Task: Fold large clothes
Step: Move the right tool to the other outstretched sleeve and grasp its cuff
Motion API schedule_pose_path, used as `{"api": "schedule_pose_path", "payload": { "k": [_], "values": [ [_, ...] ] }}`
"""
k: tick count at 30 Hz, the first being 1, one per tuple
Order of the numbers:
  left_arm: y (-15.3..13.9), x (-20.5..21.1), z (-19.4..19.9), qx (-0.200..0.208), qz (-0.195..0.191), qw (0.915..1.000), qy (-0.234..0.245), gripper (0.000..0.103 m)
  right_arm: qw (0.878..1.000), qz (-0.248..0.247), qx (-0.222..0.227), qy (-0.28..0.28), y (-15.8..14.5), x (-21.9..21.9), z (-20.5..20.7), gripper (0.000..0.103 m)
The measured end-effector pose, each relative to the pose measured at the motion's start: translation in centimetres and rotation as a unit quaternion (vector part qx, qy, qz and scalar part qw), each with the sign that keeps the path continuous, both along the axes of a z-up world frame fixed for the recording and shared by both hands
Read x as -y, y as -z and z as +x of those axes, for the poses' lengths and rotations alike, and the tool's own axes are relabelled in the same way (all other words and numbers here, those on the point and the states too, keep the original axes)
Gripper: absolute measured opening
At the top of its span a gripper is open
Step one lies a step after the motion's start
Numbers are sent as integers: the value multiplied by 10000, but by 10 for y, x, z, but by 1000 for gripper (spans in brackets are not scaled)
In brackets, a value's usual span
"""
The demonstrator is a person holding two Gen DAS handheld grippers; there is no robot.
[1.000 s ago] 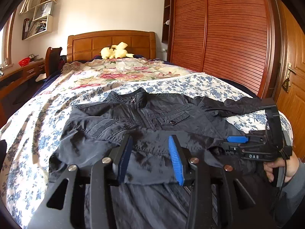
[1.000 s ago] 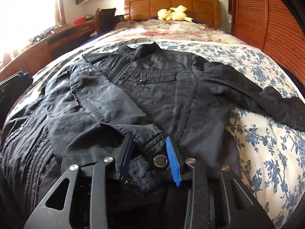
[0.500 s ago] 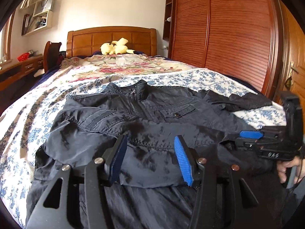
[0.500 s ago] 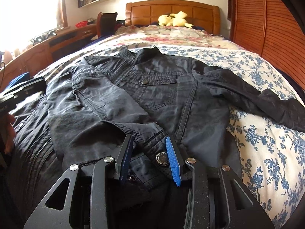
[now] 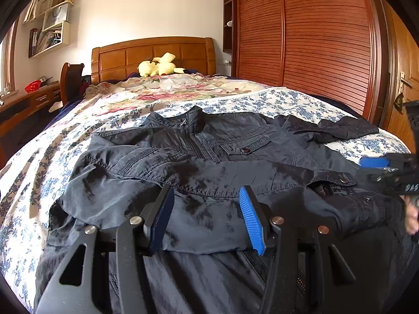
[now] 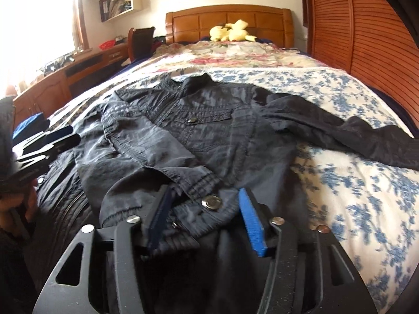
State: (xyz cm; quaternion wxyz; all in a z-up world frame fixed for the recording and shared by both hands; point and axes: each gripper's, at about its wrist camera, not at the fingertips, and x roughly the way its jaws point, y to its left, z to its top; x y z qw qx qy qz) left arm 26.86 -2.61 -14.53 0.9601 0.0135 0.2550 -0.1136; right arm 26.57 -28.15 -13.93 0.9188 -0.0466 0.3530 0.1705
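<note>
A dark jacket (image 5: 209,162) is spread across the middle of a floral-covered bed (image 5: 39,162), its collar toward the wooden headboard (image 5: 153,55) at the top of the frame. One sleeve (image 6: 162,162) is folded across the front; the other sleeve (image 6: 340,130) is stretched out to the right of the frame. The left claw (image 5: 207,219) is seen at the bottom centre, open, with the jacket fabric lying between its blue pads unpressed. The right claw (image 6: 207,214) is opening around the snap-buttoned cuff (image 6: 210,202), no longer pinched. A yellow plush toy (image 6: 231,34) is seen by the headboard.

Black jacket (image 5: 209,157) on blue-flowered white bedspread (image 5: 288,99) (yellow plush toy (image 5: 157,68))
</note>
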Motion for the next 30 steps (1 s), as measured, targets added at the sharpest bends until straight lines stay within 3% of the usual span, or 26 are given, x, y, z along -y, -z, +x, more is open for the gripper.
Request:
{"api": "schedule_pose_path", "payload": {
  "k": [7, 13, 30],
  "values": [
    [-1, -3, -2, 49, -135, 9999, 56, 51, 9974, -316, 179, 622, -23, 64, 5, 67],
    [-1, -4, -5, 82, -162, 9998, 52, 51, 9901, -171, 23, 1393, -29, 131, 27, 67],
    [-1, -5, -5, 66, -170, 9998, 41, 51, 9545, -946, -57, 2828, -40, 270, 87, 68]
  ]
}}
